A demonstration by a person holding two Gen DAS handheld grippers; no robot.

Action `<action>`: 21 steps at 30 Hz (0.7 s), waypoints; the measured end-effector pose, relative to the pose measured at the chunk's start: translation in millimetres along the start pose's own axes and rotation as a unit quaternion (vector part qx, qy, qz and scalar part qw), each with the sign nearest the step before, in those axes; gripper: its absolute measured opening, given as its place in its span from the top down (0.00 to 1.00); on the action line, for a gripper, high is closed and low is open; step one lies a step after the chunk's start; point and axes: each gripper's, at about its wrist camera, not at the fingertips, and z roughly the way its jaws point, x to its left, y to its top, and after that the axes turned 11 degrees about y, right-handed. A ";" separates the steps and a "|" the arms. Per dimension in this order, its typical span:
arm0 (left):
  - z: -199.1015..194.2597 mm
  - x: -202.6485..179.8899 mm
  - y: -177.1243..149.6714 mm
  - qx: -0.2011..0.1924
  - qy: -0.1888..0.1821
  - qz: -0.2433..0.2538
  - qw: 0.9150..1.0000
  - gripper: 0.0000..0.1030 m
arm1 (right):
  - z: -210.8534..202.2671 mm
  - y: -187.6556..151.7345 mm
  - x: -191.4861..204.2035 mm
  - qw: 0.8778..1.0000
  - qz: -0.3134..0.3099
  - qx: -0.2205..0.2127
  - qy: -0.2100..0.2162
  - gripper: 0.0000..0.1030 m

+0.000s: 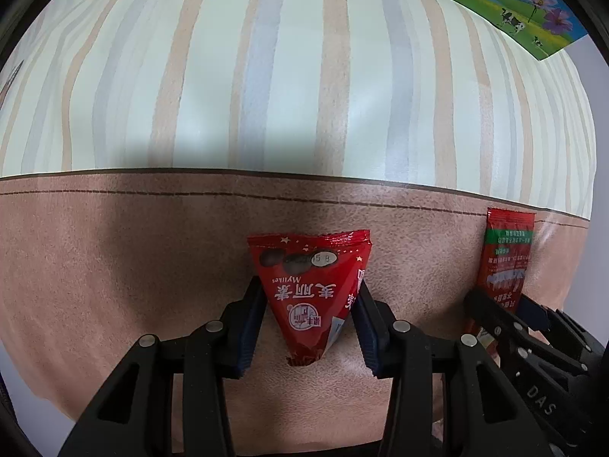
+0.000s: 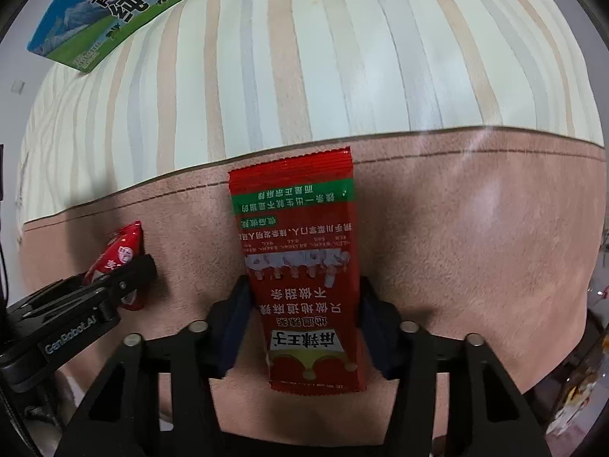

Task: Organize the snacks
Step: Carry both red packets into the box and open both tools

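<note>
Black tool (image 1: 310,320) nearest; brown-bordered striped tablecloth (image 1: 266,76) beneath.

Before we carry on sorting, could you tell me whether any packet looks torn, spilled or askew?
Nothing stands out. The triangular red packet in the left gripper and the long red packet in the right gripper look intact, with nothing spilled.

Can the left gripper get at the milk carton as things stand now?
Probably not directly. The left gripper is shut on the triangular red snack packet, so its jaws are occupied. The milk carton lies far off across the striped cloth; nothing blocks that path, but the packet must be released first.
</note>
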 end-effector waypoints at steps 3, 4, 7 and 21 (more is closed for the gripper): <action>-2.6 -1.8 -2.4 -0.003 0.003 -0.002 1.000 0.64 | -3.5 0.9 0.2 1.000 -0.002 -0.002 0.004 0.53; -6.9 -3.8 -5.1 -0.003 0.001 -0.005 1.000 0.64 | -4.6 1.0 1.2 1.000 -0.001 -0.002 0.009 0.53; -11.7 -5.2 -5.5 -0.003 -0.004 -0.004 1.000 0.65 | -10.5 3.0 -1.7 0.998 0.005 0.012 0.068 0.53; 10.3 15.4 15.2 0.044 -0.128 -0.039 0.990 0.45 | -15.7 15.9 -14.6 0.994 0.036 0.028 0.094 0.27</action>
